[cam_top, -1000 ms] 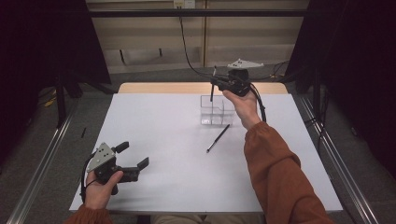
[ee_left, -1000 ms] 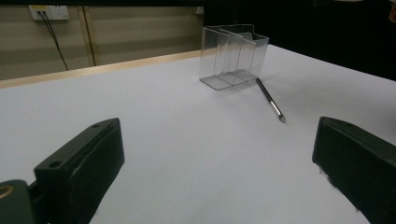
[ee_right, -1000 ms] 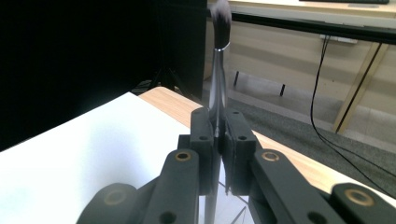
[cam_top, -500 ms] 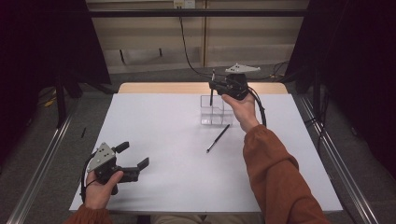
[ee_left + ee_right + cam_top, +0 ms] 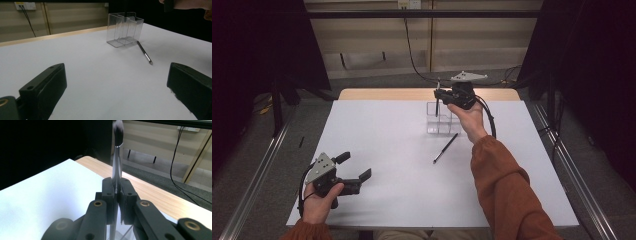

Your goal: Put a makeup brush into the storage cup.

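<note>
My right gripper (image 5: 438,95) hangs over the far middle of the table, shut on a slim makeup brush (image 5: 117,157) that stands upright with its dark bristles on top. The brush's lower end (image 5: 437,107) dips into a clear divided holder (image 5: 439,122), which in the right gripper view lies just below the jaws (image 5: 125,230). A second brush (image 5: 446,148) lies flat on the white table in front of the holder. My left gripper (image 5: 355,165) rests open near the front left, and its own view looks at the holder (image 5: 124,28) and the lying brush (image 5: 145,53).
The white sheet (image 5: 387,145) covers the table, with a wooden strip (image 5: 382,94) along the far edge. A cable (image 5: 489,117) loops from the right gripper. Metal rails (image 5: 257,165) run along both sides on the floor.
The right gripper has sunk slightly toward the clear holder with the brush still in it. The left gripper has stayed where it was.
</note>
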`<state>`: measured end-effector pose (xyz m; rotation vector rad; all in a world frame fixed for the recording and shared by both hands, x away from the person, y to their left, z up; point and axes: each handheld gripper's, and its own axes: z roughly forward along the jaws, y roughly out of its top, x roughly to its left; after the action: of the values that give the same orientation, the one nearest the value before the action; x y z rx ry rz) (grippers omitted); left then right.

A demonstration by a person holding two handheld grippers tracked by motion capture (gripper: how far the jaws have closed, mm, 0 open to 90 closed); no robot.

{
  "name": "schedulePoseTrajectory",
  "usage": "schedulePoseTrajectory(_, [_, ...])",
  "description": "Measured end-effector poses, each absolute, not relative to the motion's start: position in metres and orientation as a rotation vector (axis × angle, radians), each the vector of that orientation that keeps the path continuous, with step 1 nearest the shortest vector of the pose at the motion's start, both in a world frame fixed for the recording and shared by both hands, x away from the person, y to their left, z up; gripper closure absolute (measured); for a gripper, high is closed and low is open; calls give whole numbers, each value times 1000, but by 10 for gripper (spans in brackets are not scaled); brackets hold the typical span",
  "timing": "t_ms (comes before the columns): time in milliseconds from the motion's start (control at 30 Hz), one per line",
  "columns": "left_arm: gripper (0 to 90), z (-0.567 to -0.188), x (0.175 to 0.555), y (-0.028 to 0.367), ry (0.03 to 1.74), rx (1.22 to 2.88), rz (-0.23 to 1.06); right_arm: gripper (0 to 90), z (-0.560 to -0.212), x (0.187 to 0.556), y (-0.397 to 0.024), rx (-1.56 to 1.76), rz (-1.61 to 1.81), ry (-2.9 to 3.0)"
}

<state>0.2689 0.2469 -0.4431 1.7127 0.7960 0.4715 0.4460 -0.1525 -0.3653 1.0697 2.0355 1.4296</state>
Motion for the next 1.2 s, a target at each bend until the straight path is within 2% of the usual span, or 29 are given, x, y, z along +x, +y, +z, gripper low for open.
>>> schedulePoseTrajectory(1200, [26, -443, 270, 248, 799, 1708, 472, 835, -397, 449, -155, 1144, 1445, 2066])
